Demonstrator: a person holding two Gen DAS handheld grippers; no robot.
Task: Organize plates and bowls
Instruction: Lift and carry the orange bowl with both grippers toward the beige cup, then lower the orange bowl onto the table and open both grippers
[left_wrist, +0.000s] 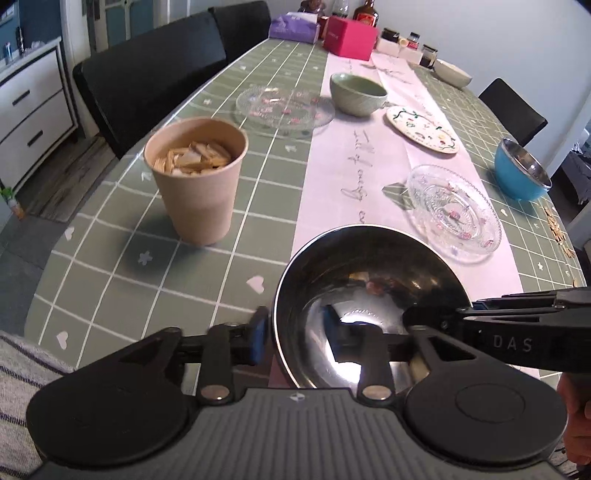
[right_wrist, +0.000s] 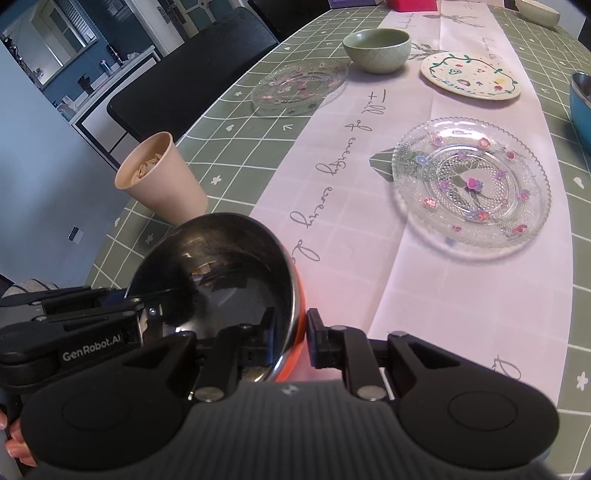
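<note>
On the green table (left_wrist: 110, 280), both grippers' fingers pinch opposite rims of 1 steel bowl (left_wrist: 369, 295)

the steel bowl (left_wrist: 364, 295) loses its near rim behind the left gripper (left_wrist: 295, 341) body in the left wrist view, and one of that gripper's fingers (left_wrist: 338, 332) sits inside it, merged with reflections. the right gripper (right_wrist: 290, 338) covers the bowl's lower edge in the right wrist view. the blue bowl (right_wrist: 580, 99) is cut by the right edge there, the cream bowl (right_wrist: 537, 11) by the top edge. jars (left_wrist: 410, 42) and bottles (left_wrist: 365, 11) at the far end of the tabletop (left_wrist: 110, 258) are too small and blurred to read, and the bottles run off the top. contents of the paper cup (left_wrist: 195, 181) cannot be identified. scattered bits (left_wrist: 554, 229) near the tabletop's right edge stay unclear.
</note>
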